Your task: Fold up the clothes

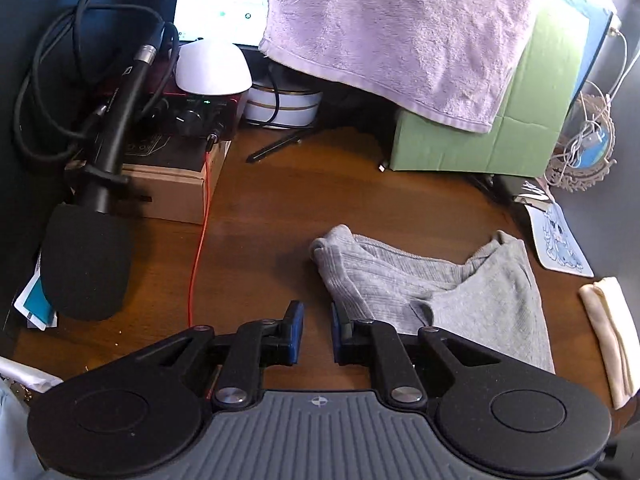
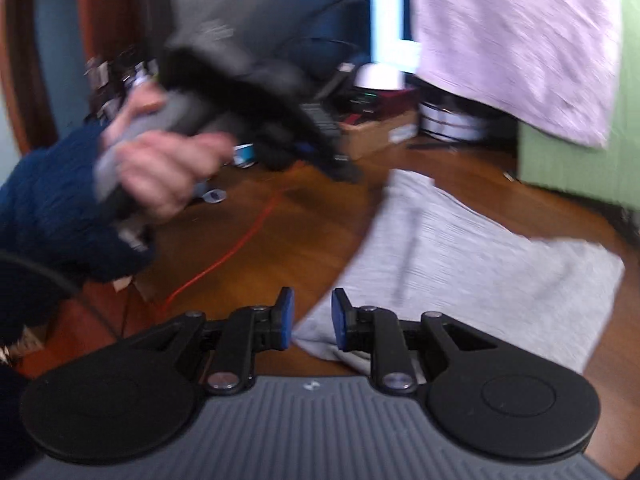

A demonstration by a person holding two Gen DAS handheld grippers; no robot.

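Observation:
A grey ribbed garment [image 1: 460, 292] lies crumpled on the brown wooden table [image 1: 272, 208], just right of my left gripper [image 1: 317, 308]. That gripper's blue-padded jaws stand a narrow gap apart with only bare table between them; its right finger is beside the garment's near edge. In the blurred right wrist view the same grey garment [image 2: 460, 248] spreads to the right. My right gripper [image 2: 313, 296] hovers over its near left corner, jaws slightly apart and gripping nothing. A hand [image 2: 168, 168] in a dark blue sleeve holds the left gripper at the upper left of that view.
A black microphone [image 1: 88, 256] with cables, a cardboard box [image 1: 172, 196] and a red cable [image 1: 199, 248] crowd the left. A lilac towel [image 1: 400, 32] drapes over a green box [image 1: 520, 128] at the back. A folded cream cloth [image 1: 608, 332] lies at the right edge.

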